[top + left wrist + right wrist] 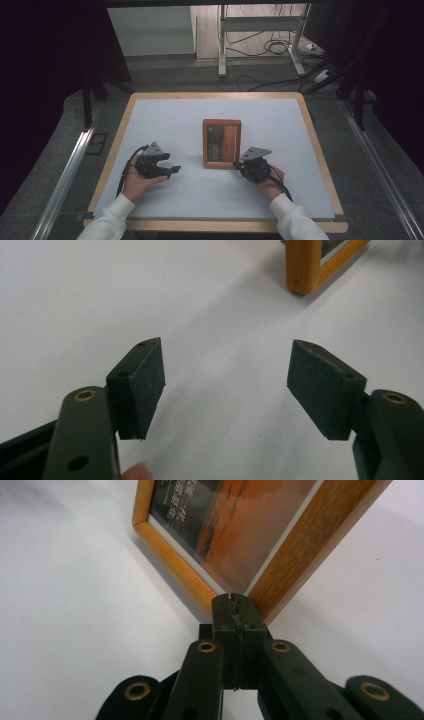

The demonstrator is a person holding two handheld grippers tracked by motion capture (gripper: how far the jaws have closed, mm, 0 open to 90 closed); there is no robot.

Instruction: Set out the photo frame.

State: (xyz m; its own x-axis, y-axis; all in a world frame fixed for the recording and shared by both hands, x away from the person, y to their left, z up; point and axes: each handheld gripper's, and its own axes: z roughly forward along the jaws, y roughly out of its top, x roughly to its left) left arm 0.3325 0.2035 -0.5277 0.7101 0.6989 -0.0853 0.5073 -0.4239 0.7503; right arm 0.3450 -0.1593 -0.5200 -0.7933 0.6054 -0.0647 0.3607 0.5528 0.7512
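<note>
Looking down from the high view, a person sits at a white table (165, 120) with a wooden edge, one gripper in each hand. A wooden picture frame (221, 143) lies flat near the middle of the table, its long sides running away from the person. The left gripper (172, 170) rests well apart from the frame, to its left, likely waiting its turn. The right gripper (239, 165) sits at the frame's near right corner, probably to nudge or lift it from there.

From the left gripper view, two black jaws stand wide apart with nothing between them, bare table beneath. A corner of the picture frame (305, 265) shows at the top right, far from the pads (145, 380).

From the right gripper view, the jaws are pressed together, pad against pad, with nothing between them. Their joined tip (233, 602) meets the frame's corner (260, 597), where two wooden rails join; whether it touches or stops just short is hard to tell. The print under glass shows orange and dark tones.
</note>
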